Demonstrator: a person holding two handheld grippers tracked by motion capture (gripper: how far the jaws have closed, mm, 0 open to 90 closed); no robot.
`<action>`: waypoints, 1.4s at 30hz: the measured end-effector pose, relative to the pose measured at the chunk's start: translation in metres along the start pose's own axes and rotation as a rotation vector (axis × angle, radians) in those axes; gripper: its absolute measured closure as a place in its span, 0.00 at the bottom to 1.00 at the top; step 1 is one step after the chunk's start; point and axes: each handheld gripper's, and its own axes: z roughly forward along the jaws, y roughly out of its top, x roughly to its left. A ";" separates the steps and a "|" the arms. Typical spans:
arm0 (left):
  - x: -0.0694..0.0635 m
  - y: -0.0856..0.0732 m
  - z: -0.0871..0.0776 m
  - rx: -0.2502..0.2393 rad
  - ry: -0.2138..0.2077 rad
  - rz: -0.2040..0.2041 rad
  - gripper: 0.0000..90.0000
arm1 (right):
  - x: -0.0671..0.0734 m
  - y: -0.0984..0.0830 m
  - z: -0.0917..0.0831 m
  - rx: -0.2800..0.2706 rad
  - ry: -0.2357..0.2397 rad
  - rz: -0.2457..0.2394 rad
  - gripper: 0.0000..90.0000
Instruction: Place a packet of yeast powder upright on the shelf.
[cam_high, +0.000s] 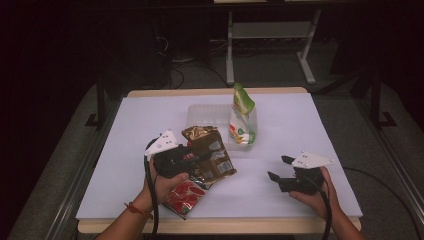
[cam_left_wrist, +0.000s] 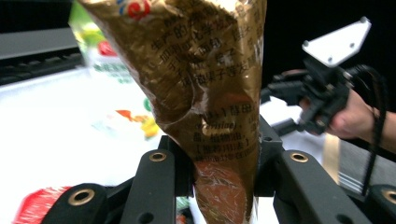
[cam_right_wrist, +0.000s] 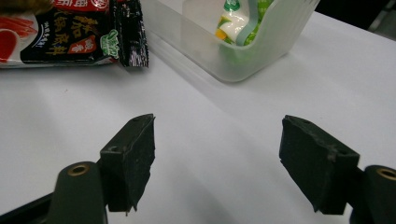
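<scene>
White covers the table (cam_high: 300, 130), and on it the left gripper (cam_high: 192, 156) clamps a gold-brown foil packet (cam_high: 210, 152) between its 2 jaws. In the left gripper view the packet (cam_left_wrist: 210, 93) rises crumpled and upright from the pinch, printed text across its face. Under that hand, at the near edge of the table, lies a red snack packet (cam_high: 186, 197); its black and red end (cam_right_wrist: 70, 32) lies flat in the right gripper view. Farther back stands a clear plastic tub (cam_high: 200, 117), with a green and white pouch (cam_high: 241, 117) leaning upright against its right end, the pouch's top sticking out above the rim. The right gripper (cam_high: 279, 169) is held just above the table well to the right of the packets, its jaws spread wide with nothing between them, and the tub (cam_right_wrist: 261, 51) stands ahead of it.
</scene>
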 end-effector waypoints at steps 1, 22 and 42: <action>0.002 0.001 0.001 -0.005 0.016 0.003 0.75 | 0.000 0.000 0.000 0.001 -0.002 0.002 0.28; 0.034 0.035 0.031 -0.026 0.254 -0.017 0.75 | -0.004 -0.001 0.001 0.000 -0.017 0.046 0.27; 0.046 0.047 0.089 0.051 0.494 -0.061 0.75 | 0.004 0.000 0.006 0.010 0.020 0.011 0.27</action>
